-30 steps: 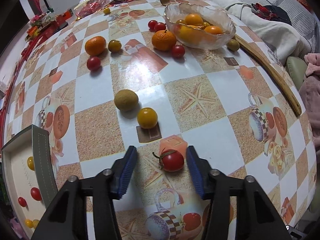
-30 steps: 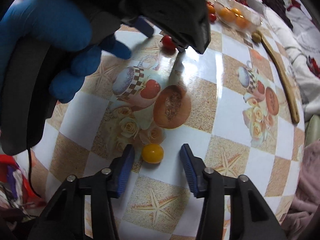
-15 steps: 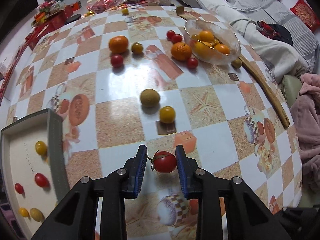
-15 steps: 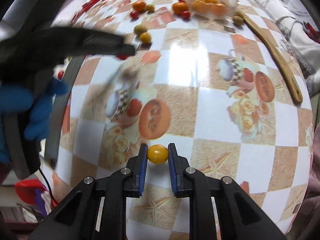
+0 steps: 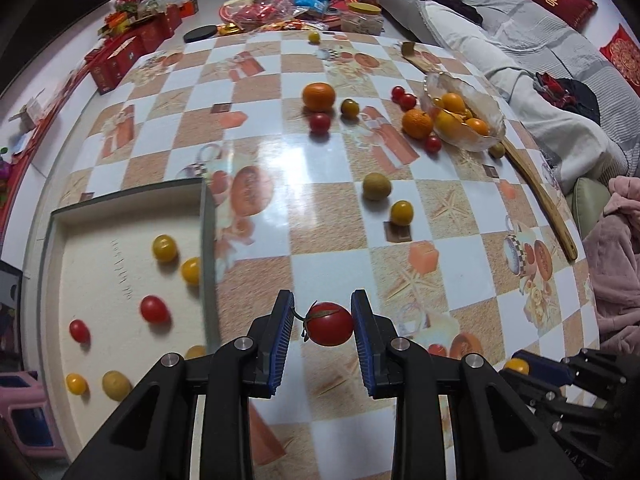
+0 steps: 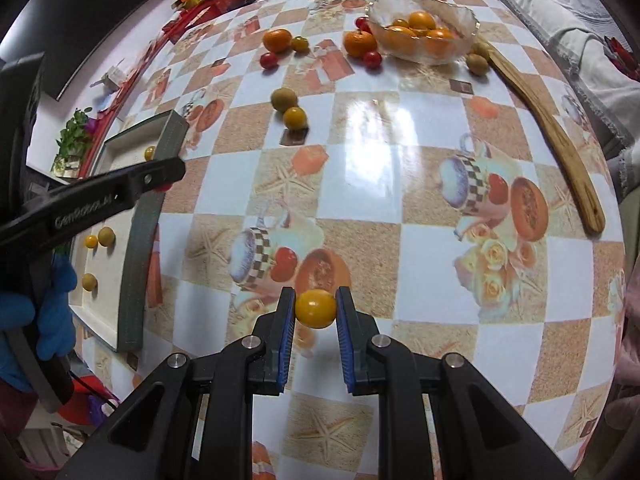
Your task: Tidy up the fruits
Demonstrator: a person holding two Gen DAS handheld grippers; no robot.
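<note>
A red cherry tomato (image 5: 331, 323) with its stem on sits pinched between the blue pads of the left gripper (image 5: 322, 330), held above the checkered table (image 5: 280, 184), just right of the grey-walled tray (image 5: 206, 240). The right gripper (image 6: 316, 312) is closed on a yellow cherry tomato (image 6: 315, 308), also off the tabletop. Inside the tray lie several small red and yellow tomatoes, and its near wall stands between the held red tomato and those. Farther out a greenish-brown round fruit (image 5: 376, 186) and a yellow tomato (image 5: 401, 213) sit just beside each other. Beyond them are two mandarins, more small tomatoes, and a glass bowl (image 5: 476, 142) of orange fruit, possibly mandarins. A long wooden spatula (image 5: 536, 196) lies along the right edge.
</note>
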